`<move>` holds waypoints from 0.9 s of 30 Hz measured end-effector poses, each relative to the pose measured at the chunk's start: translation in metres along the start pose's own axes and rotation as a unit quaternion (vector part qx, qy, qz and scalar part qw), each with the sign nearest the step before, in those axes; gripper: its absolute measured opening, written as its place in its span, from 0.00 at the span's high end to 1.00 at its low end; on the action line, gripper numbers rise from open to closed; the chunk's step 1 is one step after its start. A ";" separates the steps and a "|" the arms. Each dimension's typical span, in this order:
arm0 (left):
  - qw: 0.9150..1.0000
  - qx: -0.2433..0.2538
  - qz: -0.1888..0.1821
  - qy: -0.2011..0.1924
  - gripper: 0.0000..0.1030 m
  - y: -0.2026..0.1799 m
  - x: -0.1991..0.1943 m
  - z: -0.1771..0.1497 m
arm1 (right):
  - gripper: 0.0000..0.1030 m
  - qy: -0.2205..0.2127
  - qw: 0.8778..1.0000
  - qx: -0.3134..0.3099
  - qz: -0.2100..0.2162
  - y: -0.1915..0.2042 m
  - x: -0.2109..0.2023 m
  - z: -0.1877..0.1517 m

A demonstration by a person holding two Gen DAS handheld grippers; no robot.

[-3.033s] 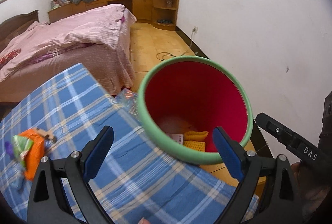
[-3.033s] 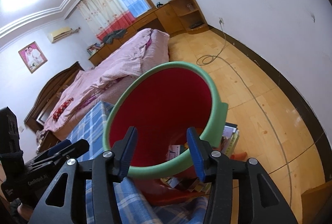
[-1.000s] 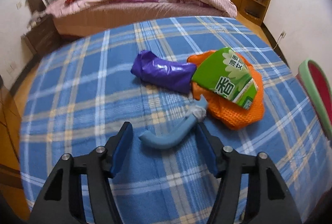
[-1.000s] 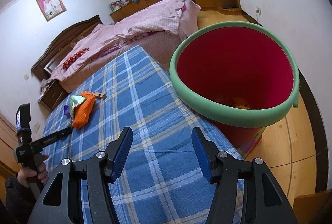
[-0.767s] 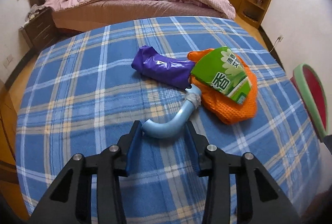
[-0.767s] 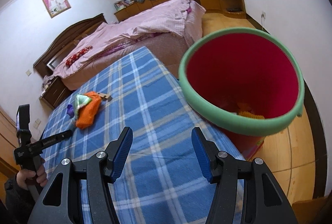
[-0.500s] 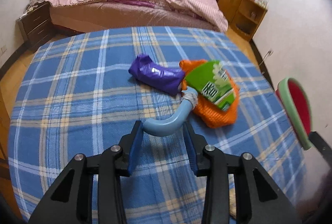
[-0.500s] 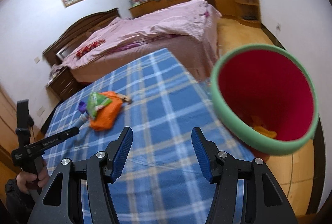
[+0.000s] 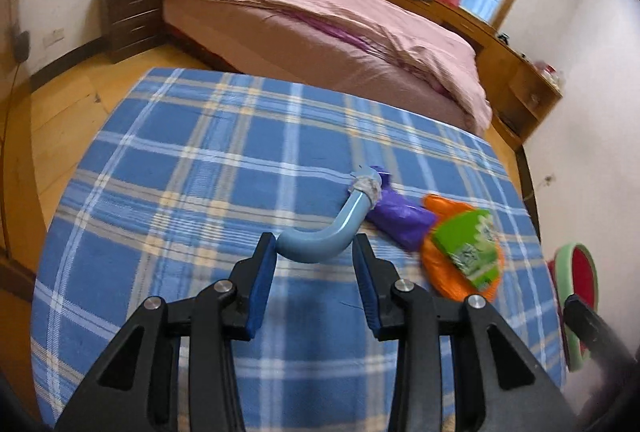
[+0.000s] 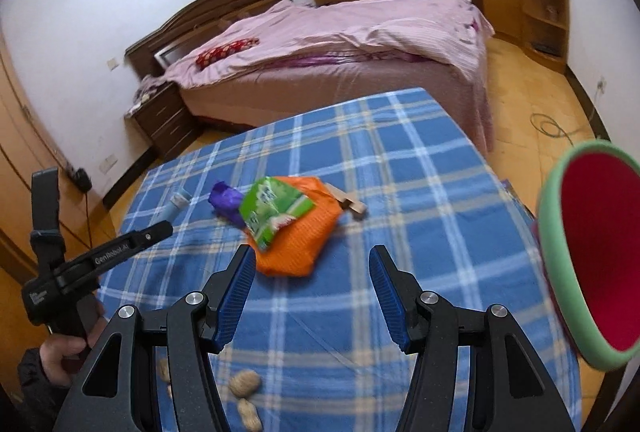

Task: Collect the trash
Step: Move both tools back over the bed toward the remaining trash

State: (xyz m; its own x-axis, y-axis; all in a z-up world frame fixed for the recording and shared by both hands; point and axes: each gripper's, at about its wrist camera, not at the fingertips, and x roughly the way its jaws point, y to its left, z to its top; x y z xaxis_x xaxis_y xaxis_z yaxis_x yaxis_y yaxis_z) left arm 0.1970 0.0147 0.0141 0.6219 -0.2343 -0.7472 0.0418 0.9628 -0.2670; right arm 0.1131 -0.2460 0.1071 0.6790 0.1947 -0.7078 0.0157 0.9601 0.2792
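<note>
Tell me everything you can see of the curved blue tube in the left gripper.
The curved blue tube looks like smooth, pale blue plastic, bent like a hook, with a ragged grey-white wrap near its far end. The left gripper is shut on its lower bend, and the far end points toward the purple bag over the blue plaid cloth.

Left tongs [image 10: 166,228] side arm: white "GenRobot.AI"; green packet [image 10: 274,212] print unreadable

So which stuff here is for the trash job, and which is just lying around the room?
For the job:
- curved blue plastic tube, clamped in the left gripper
- purple wrapper
- green packet
- orange mesh bag
- peanut shells
- red bin with green rim

Just lying about:
- pink bed
- dark wooden nightstand
</note>
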 end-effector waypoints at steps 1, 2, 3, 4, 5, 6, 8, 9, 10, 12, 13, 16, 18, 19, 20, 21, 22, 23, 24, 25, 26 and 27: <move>1.000 0.000 -0.001 0.000 0.62 0.003 0.004 -0.002 | 0.41 0.003 1.000 -0.006 0.001 0.004 0.006 0.002; 1.000 0.002 -0.004 0.000 0.62 0.004 0.006 -0.002 | 0.41 0.007 1.000 -0.013 0.005 0.008 0.012 0.005; 1.000 0.007 -0.006 -0.001 0.62 0.004 0.011 -0.005 | 0.41 0.011 1.000 -0.016 0.009 0.010 0.016 0.006; 1.000 0.011 -0.005 -0.002 0.62 0.005 0.013 -0.006 | 0.41 0.016 1.000 -0.018 0.016 0.012 0.022 0.007; 1.000 0.014 -0.003 -0.001 0.62 0.006 0.014 -0.007 | 0.41 0.021 0.999 -0.018 0.022 0.014 0.029 0.008; 1.000 0.018 -0.003 -0.001 0.62 0.006 0.016 -0.007 | 0.41 0.027 0.999 -0.019 0.022 0.016 0.035 0.009; 1.000 0.020 -0.003 -0.003 0.62 0.007 0.016 -0.008 | 0.41 0.037 0.999 -0.023 0.016 0.020 0.047 0.009; 1.000 0.020 -0.003 -0.006 0.62 0.007 0.015 -0.009 | 0.41 0.040 0.999 -0.025 0.013 0.023 0.052 0.009; 1.000 0.019 -0.004 -0.008 0.62 0.008 0.014 -0.010 | 0.41 0.043 0.999 -0.028 0.009 0.025 0.057 0.010; 1.000 0.014 -0.010 -0.011 0.62 0.010 0.013 -0.010 | 0.41 0.046 0.998 -0.039 0.002 0.031 0.064 0.011; 1.000 0.011 -0.014 -0.011 0.62 0.012 0.012 -0.010 | 0.41 0.045 0.998 -0.050 -0.003 0.034 0.068 0.012; 1.000 0.004 -0.020 -0.008 0.62 0.015 0.013 -0.010 | 0.41 0.036 0.995 -0.092 -0.034 0.045 0.074 0.014; 1.000 -0.001 -0.023 -0.008 0.62 0.018 0.014 -0.010 | 0.41 0.029 0.991 -0.118 -0.051 0.050 0.077 0.016; 1.000 -0.003 -0.024 -0.008 0.62 0.019 0.014 -0.010 | 0.41 0.029 0.989 -0.133 -0.056 0.053 0.079 0.016; 1.000 -0.005 -0.024 -0.007 0.62 0.019 0.014 -0.010 | 0.39 0.033 0.987 -0.147 -0.057 0.055 0.083 0.016; 1.000 -0.006 -0.026 -0.007 0.62 0.020 0.015 -0.010 | 0.35 0.036 0.986 -0.154 -0.058 0.056 0.084 0.017; 1.000 -0.007 -0.027 -0.006 0.62 0.021 0.015 -0.010 | 0.29 0.039 0.984 -0.162 -0.059 0.058 0.088 0.017; 1.000 -0.009 -0.028 -0.005 0.62 0.021 0.015 -0.010 | 0.29 0.042 0.983 -0.167 -0.058 0.059 0.091 0.017; 1.000 -0.010 -0.028 -0.005 0.62 0.021 0.015 -0.010 | 0.29 0.046 0.983 -0.171 -0.057 0.061 0.094 0.017; 1.000 -0.011 -0.028 -0.004 0.62 0.022 0.016 -0.010 | 0.29 0.051 0.982 -0.173 -0.055 0.062 0.097 0.016; 1.000 -0.011 -0.029 -0.003 0.62 0.022 0.016 -0.010 | 0.29 0.054 0.981 -0.177 -0.053 0.063 0.100 0.015; 0.999 -0.012 -0.030 -0.003 0.62 0.022 0.016 -0.010 | 0.29 0.054 0.981 -0.179 -0.055 0.065 0.101 0.015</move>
State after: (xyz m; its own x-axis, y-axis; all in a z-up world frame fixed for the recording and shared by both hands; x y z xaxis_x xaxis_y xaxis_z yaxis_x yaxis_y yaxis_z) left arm 0.2000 0.0310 -0.0101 0.6238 -0.2896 -0.7259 0.0598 0.9438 -0.3252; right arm 0.1935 -0.1673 0.0634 0.6054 0.0873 -0.7911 -0.1878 0.9816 -0.0354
